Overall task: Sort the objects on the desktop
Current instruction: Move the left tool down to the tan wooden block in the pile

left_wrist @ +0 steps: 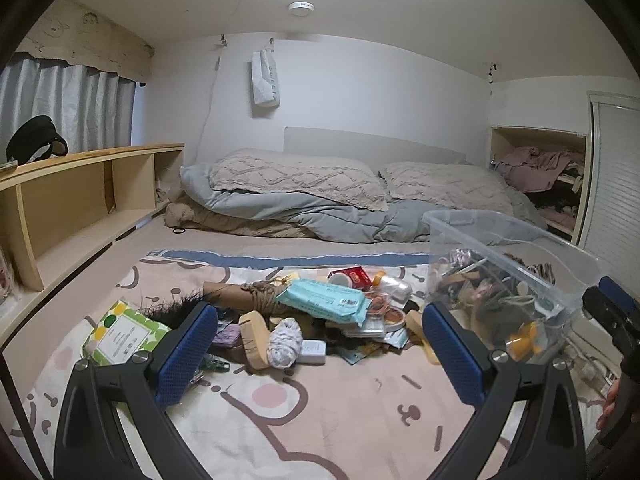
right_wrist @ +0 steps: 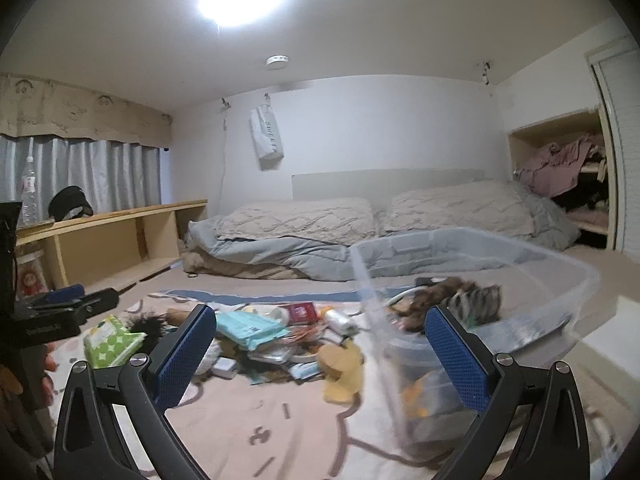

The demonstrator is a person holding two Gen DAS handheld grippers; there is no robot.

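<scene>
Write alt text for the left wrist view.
Open blue-padded left gripper hovers over a heap of small household clutter on a pink patterned blanket; a clear plastic storage bin, partly filled, stands at right.

Open tongs [right_wrist: 320,344] over cluttered blanket [right_wrist: 280,420]

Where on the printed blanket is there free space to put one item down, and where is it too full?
Free: the near strip of the printed blanket between the open left gripper and the pile. Also free: the plain sheet between the pile and the grey duvet. Crowded: the pile itself and beside the clear bin.
</scene>
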